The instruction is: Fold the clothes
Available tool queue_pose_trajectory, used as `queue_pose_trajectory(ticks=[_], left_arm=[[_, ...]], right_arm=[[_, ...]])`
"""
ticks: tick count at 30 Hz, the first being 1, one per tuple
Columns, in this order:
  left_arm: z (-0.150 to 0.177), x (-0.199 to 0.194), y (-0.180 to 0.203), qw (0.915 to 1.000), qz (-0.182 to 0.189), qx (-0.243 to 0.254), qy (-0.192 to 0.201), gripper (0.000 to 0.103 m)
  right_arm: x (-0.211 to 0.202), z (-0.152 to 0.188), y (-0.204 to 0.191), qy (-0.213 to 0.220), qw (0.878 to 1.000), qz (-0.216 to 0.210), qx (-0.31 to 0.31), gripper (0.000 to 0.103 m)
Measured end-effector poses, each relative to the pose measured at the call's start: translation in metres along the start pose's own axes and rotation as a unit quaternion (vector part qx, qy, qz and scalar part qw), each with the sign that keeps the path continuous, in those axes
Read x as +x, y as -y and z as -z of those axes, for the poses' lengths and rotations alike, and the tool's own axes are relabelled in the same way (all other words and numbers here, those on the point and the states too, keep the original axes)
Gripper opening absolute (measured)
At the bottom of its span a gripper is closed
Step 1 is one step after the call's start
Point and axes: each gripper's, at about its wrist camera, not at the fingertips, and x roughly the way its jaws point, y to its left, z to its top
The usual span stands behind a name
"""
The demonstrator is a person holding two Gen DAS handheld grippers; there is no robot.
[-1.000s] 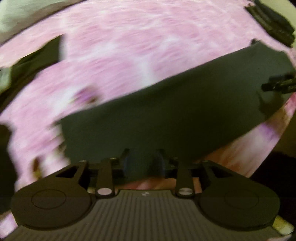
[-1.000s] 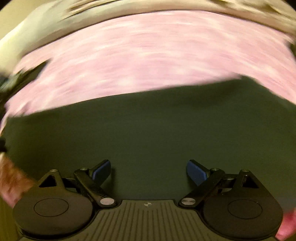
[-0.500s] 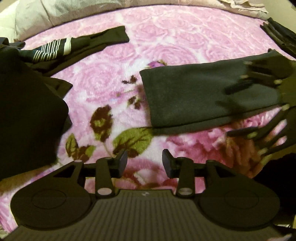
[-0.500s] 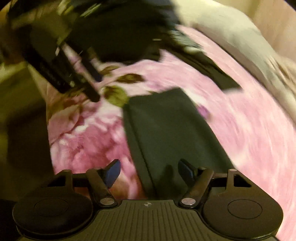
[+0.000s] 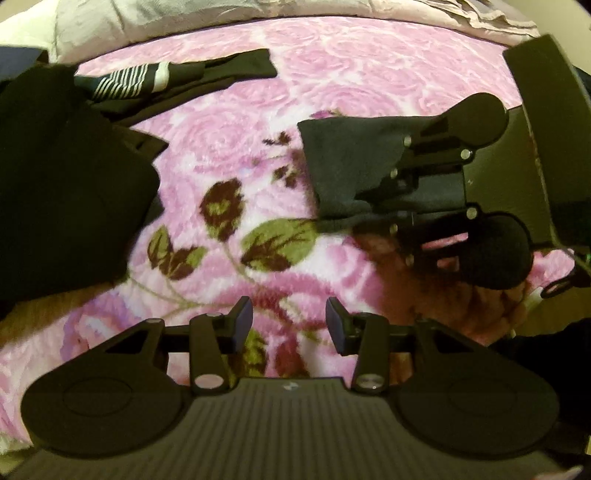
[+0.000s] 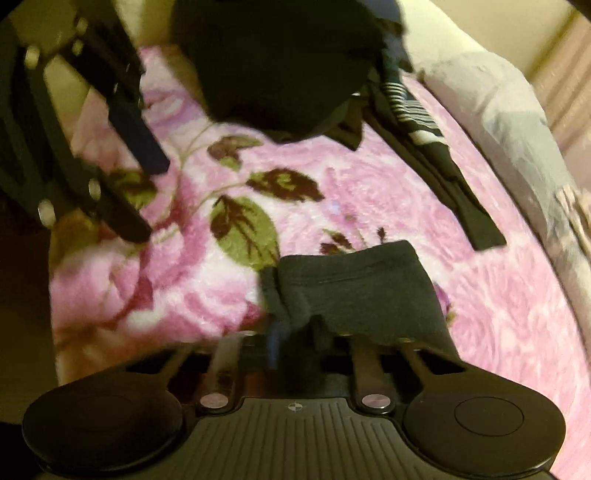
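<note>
A folded dark grey garment [image 5: 354,166] lies on the pink floral blanket [image 5: 236,147]. In the right wrist view my right gripper [image 6: 291,332] is shut on the near edge of that garment [image 6: 354,288], which bunches up between the fingers. In the left wrist view the right gripper [image 5: 373,206] comes in from the right, over the garment's near corner. My left gripper [image 5: 289,324] is open and empty, low over the blanket, in front of the garment and apart from it. It also shows at the upper left of the right wrist view [image 6: 140,192].
A pile of dark clothes [image 5: 62,177] sits at the left, with a striped dark garment [image 5: 133,83] behind it. A grey-white pillow or duvet [image 5: 184,14] runs along the far edge of the blanket. The same pile [image 6: 280,62] lies far ahead in the right wrist view.
My left gripper let go of the dark garment and opened. My right gripper swung round and closed on the garment's edge.
</note>
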Motion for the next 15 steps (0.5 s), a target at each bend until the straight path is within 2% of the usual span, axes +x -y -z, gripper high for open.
queue_pose_trajectory(ticks=[5, 6, 8, 9, 11, 13, 15], left_arm=[[-0.026, 0.0, 0.01, 0.9996, 0.006, 0.023, 0.015, 0.038], [-0.033, 0.0, 0.013, 0.9993, 0.007, 0.029, 0.02, 0.038], [-0.049, 0.001, 0.02, 0.9986, 0.014, 0.043, 0.028, 0.038], [-0.059, 0.001, 0.024, 0.998, 0.02, 0.051, 0.031, 0.038], [-0.081, 0.004, 0.038, 0.996, 0.036, 0.073, 0.037, 0.038], [-0.103, 0.008, 0.05, 0.9923, 0.052, 0.103, 0.045, 0.038], [-0.127, 0.013, 0.064, 0.9867, 0.07, 0.137, 0.052, 0.038]], right_arm=[[-0.049, 0.001, 0.04, 0.058, 0.992, -0.002, 0.108, 0.006], [-0.065, 0.004, 0.053, 0.073, 0.987, 0.0, 0.142, 0.006], [-0.1, 0.016, 0.084, 0.105, 0.968, 0.0, 0.227, 0.006], [-0.119, 0.025, 0.101, 0.121, 0.955, 0.002, 0.272, 0.006], [-0.159, 0.055, 0.137, 0.157, 0.919, 0.016, 0.362, 0.006], [-0.203, 0.097, 0.171, 0.19, 0.87, 0.042, 0.452, 0.006], [-0.242, 0.146, 0.196, 0.217, 0.814, 0.078, 0.533, 0.006]])
